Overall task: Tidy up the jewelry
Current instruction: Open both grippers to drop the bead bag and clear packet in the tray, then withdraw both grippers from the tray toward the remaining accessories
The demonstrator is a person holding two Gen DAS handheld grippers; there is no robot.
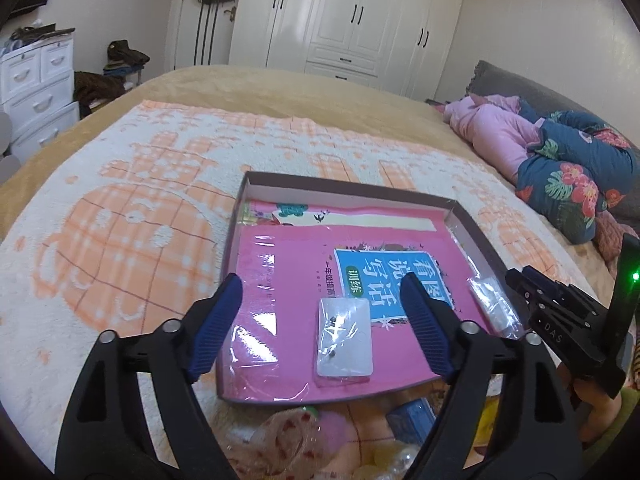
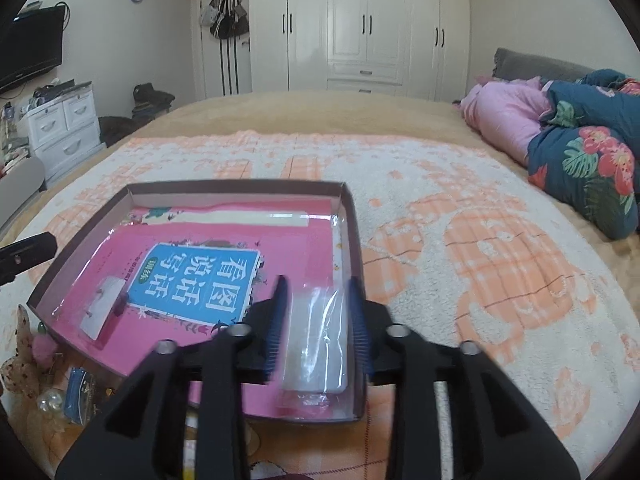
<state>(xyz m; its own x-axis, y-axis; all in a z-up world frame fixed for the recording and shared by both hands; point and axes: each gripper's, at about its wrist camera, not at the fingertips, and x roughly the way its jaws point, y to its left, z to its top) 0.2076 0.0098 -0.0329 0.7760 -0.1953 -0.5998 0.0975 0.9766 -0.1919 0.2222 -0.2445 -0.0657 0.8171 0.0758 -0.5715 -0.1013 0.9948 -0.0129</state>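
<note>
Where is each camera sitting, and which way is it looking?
Left wrist: rides the left gripper, looking across the bed at the shallow box and white earring card; its open fingers show, with the right gripper at the right.
Right wrist: rides the right gripper, looking over the box's right side at a clear packet between its open fingers.
Both share the box, pink book, wardrobe.

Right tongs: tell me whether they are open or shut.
Open. In the right wrist view the right tongs straddle a clear plastic packet lying in the shallow box, with gaps visible beside both blue pads.
</note>
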